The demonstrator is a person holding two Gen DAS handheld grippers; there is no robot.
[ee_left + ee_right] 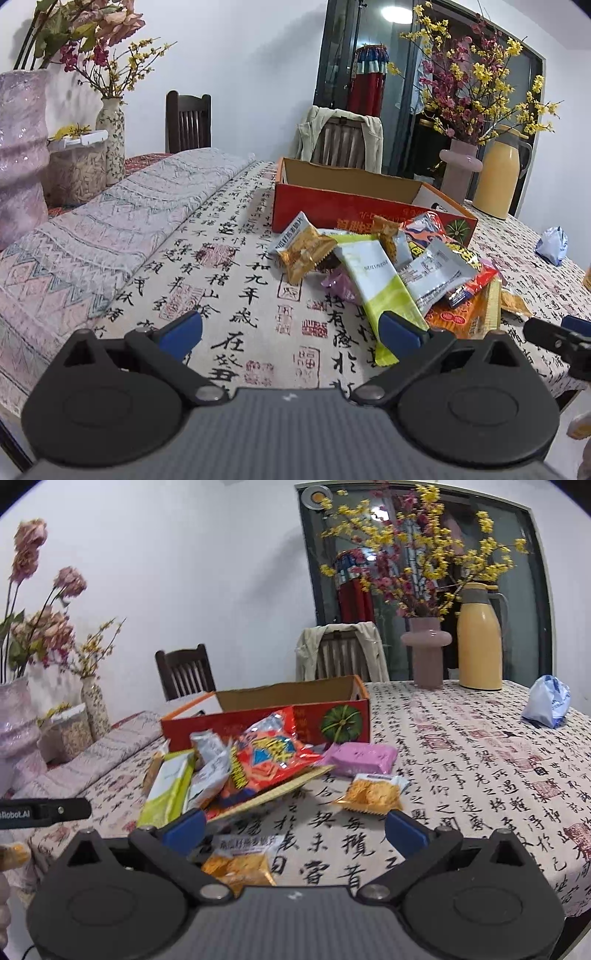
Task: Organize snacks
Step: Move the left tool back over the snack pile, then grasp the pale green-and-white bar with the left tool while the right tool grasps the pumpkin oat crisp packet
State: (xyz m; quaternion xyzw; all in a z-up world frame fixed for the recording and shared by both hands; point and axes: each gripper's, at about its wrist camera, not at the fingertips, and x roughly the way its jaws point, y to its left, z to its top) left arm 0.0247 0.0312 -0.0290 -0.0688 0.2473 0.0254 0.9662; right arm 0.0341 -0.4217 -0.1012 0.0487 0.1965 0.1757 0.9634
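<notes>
**Jaws spread, snacks still unsorted**

Both jaws stand spread and empty: left gripper [291, 330] hangs short of the heap; right gripper [293, 829] sits over a crinkly golden cracker packet [240, 864] on the printed-cloth tabletop [480, 775]; likely first pick, needing a descent and pinch; beyond, glossy foil snack pile [258, 764], then the open red cardboard box [266, 720].

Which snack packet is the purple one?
The flat purple packet at the right edge of the snack pile, just in front of the red box. The others nearby are red, green, silver or gold.
</notes>
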